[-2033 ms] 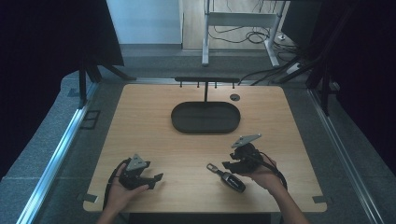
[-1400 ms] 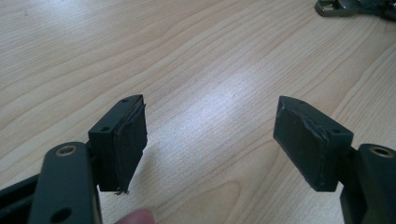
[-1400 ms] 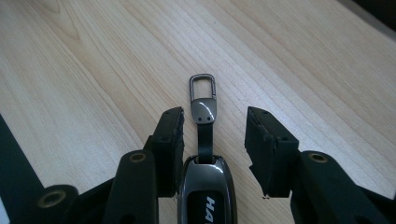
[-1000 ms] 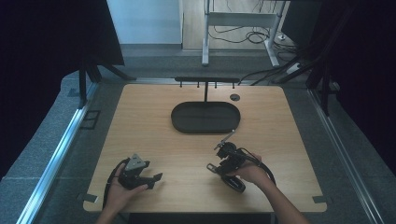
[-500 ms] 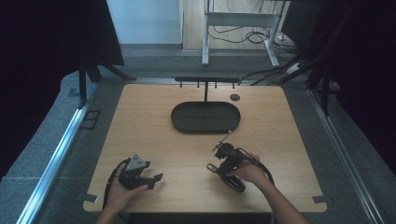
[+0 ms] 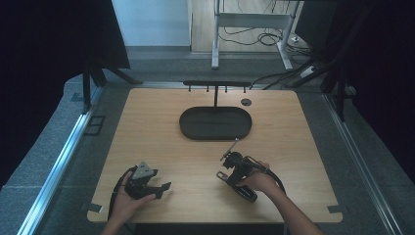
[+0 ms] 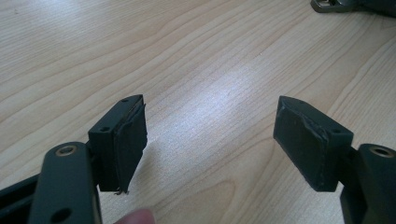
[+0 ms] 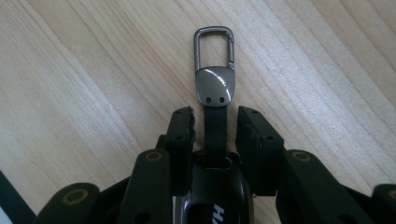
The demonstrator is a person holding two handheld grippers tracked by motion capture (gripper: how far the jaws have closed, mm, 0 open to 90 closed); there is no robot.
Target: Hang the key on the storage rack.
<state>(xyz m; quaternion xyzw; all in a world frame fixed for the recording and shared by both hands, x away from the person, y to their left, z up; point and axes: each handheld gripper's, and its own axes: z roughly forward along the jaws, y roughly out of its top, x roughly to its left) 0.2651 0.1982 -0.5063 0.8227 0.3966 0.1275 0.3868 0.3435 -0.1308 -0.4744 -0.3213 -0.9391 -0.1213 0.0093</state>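
Right gripper [image 6: 229, 165] low over the near right part of the wooden table [image 6: 161, 122], jaws just closing in on a black key fob [image 8: 214, 198] lying flat on the wood, pads flanking its black strap [image 8: 215, 130] with a sliver of gap on each side, so not yet clamped. Strap leading away from the jaws to a shiny metal plate and a grey carabiner clip [image 8: 214, 46] resting on the wood. Left gripper [image 6: 147, 183] at the near left, well apart from the fob, jaws spread wide over bare wood with nothing between them. Farther back, centre: a dark oval tray [image 6: 215, 123] beneath a black hook rack [image 6: 215, 84].
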